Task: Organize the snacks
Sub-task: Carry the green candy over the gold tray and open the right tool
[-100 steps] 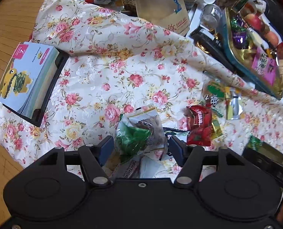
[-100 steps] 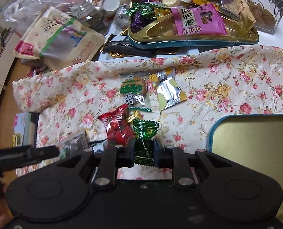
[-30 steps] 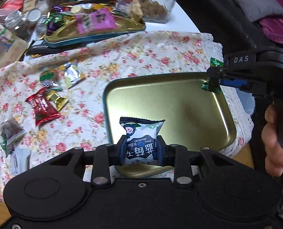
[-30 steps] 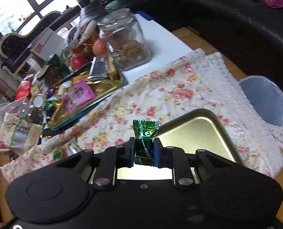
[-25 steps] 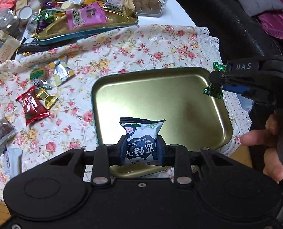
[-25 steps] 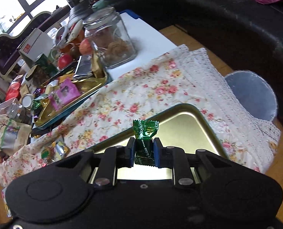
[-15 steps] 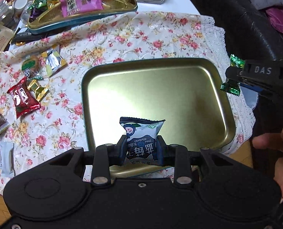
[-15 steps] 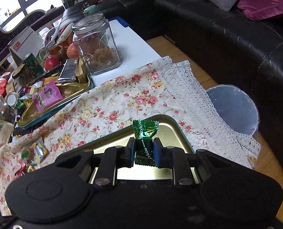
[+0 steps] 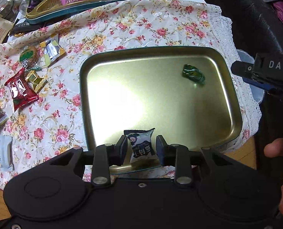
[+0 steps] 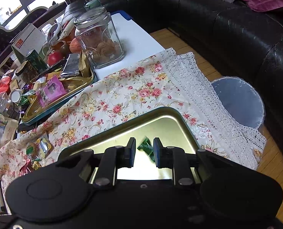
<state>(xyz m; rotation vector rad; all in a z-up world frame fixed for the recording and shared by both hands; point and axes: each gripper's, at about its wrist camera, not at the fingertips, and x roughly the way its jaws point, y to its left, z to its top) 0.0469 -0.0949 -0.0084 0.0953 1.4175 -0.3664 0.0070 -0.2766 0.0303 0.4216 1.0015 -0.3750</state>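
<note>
A gold metal tray (image 9: 160, 50) with a teal rim lies on the floral cloth (image 9: 141, 24). My left gripper (image 9: 141, 148) hovers over the tray's near edge; its jaws are opening. A white and dark blue snack packet (image 9: 142, 146) stands between the pads with a gap on each side. A green wrapped candy (image 9: 194, 74) lies loose in the tray's far right part. My right gripper (image 9: 238, 70) hangs just past the tray's right rim. In the right wrist view, the right gripper (image 10: 144, 153) stands slightly apart over the tray (image 10: 160, 112), the green candy (image 10: 145, 147) blurred below, unheld.
Loose snacks lie on the cloth left of the tray: a red packet (image 9: 20, 89), a gold candy (image 9: 35, 80), others. A second tray (image 9: 80, 11) full of snacks sits behind, by a glass jar (image 10: 99, 40). A bin (image 10: 238, 103) and black sofa stand to the right.
The green candy has left my right gripper and now lies in the tray. My left jaws have parted from the white packet. The left gripper has come down closer to the tray.
</note>
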